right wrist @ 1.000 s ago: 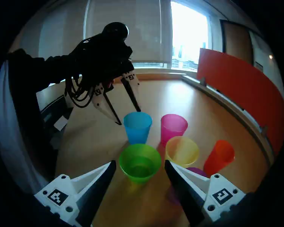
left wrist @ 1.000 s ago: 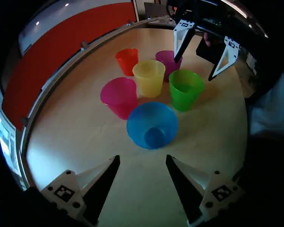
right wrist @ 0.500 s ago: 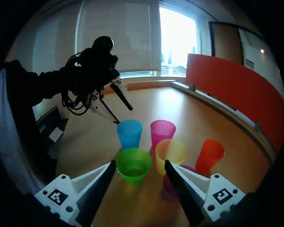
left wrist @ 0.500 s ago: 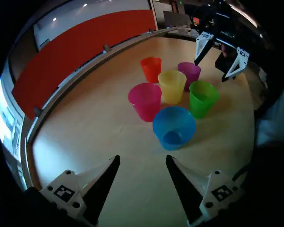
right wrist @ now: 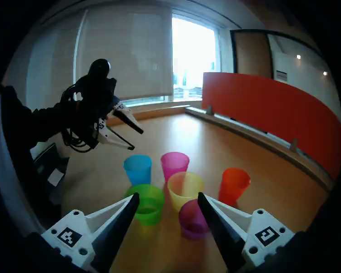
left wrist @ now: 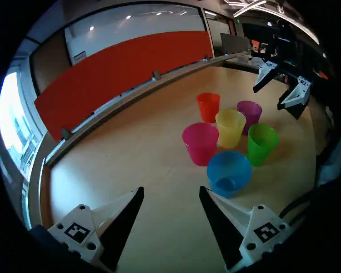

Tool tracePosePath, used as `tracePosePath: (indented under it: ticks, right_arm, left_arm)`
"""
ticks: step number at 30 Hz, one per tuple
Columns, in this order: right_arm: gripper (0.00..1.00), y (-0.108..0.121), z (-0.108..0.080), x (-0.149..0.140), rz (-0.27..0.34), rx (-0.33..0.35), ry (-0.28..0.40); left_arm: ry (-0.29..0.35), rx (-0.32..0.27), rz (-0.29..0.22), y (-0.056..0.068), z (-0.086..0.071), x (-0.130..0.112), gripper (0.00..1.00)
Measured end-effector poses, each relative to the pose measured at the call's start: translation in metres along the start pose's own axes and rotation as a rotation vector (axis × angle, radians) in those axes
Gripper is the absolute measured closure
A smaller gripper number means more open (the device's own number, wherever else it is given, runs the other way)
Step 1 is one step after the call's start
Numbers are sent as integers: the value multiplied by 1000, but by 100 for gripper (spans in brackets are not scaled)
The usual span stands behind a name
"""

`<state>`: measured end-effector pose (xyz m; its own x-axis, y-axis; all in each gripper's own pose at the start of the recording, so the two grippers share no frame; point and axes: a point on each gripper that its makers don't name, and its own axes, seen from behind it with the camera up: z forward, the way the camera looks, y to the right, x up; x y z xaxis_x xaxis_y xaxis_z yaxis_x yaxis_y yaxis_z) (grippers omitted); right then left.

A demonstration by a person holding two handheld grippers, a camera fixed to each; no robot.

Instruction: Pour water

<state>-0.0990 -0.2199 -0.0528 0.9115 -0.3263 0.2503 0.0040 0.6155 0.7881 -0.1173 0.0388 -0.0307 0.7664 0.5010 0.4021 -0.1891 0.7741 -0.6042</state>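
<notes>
Several coloured plastic cups stand upright in a tight cluster on the wooden table (left wrist: 125,150): orange (left wrist: 208,105), yellow (left wrist: 230,127), purple (left wrist: 249,113), pink (left wrist: 200,142), green (left wrist: 262,142) and blue (left wrist: 228,172). My left gripper (left wrist: 170,189) hangs open and empty, short of the blue cup. My right gripper (left wrist: 279,84) hovers open beyond the purple cup. In the right gripper view, the right gripper (right wrist: 168,194) stands open above the green cup (right wrist: 146,204) and purple cup (right wrist: 193,217). The left gripper (right wrist: 137,140) is held high behind the blue cup (right wrist: 137,168).
A red partition (left wrist: 125,68) runs along the table's far edge, behind a raised rail (left wrist: 125,98). A bright window (right wrist: 193,59) and a blind lie behind the person's dark sleeve (right wrist: 38,123). Bare tabletop stretches left of the cups.
Both grippers have drawn back and risen away from the cups, so the cluster looks smaller and farther. The left view has swung leftward. The cups have not moved.
</notes>
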Motion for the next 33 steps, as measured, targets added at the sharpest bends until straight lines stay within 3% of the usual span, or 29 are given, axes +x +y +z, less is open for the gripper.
tracePosePath:
  ticks: [11, 17, 24, 33]
  right_arm:
    - [1, 32, -17, 17, 65, -161, 97]
    - [0, 44, -29, 22, 70, -251, 155]
    - [0, 67, -50, 27, 79, -371, 223]
    - [0, 108, -92, 37, 111, -553, 327]
  left_arm:
    - [129, 143, -56, -25, -14, 17, 10]
    - [221, 205, -118, -37, -25, 33, 10]
    - [299, 277, -149, -50, -40, 46, 10]
    - [404, 396, -280, -74, -65, 52, 10]
